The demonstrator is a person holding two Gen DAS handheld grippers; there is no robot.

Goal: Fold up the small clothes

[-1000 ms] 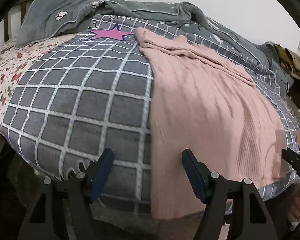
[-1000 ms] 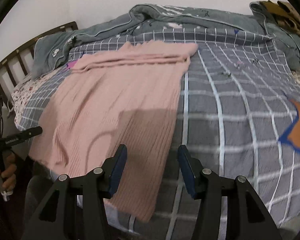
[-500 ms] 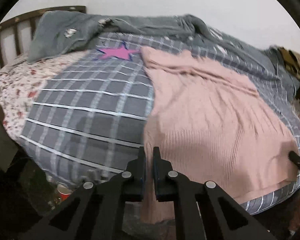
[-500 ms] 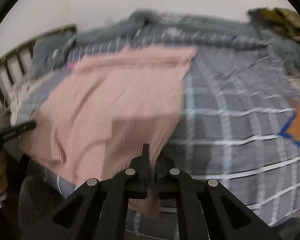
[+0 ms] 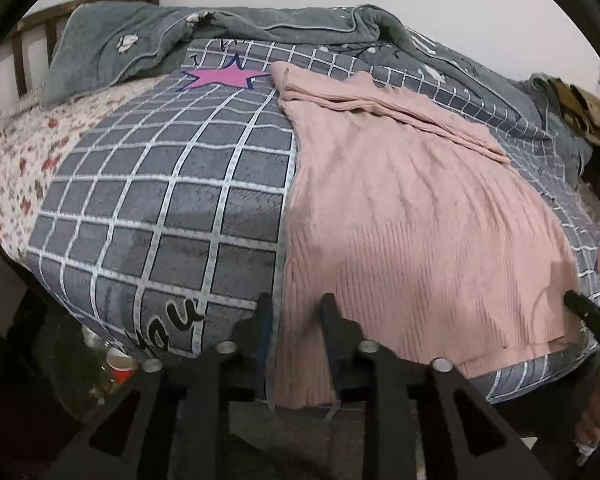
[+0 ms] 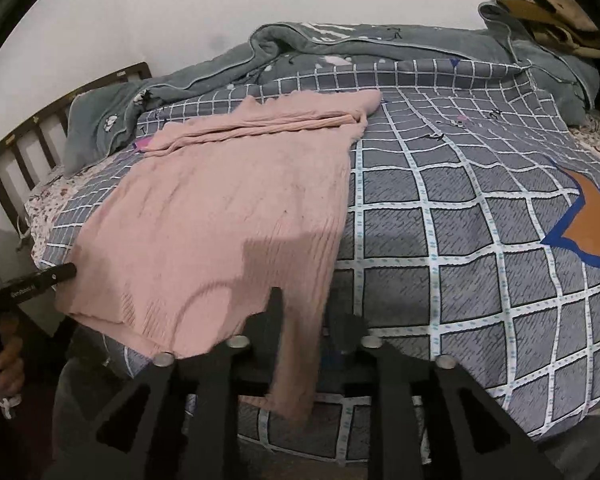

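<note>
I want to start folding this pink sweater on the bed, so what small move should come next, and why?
Probably close both grippers on the hem. The left gripper and right gripper, jaws just reopened, each straddle a near corner of the pink sweater, which lies flat on the checked blanket, ungripped.

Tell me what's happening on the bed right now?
A person holds a gripper in each hand at the near hem of a pink knit sweater spread on the grey checked bedspread. The left gripper and the right gripper each have a hem corner between their fingers. Both have just been opening, with gaps visible, so nothing is clamped. No fold is made yet.
</note>
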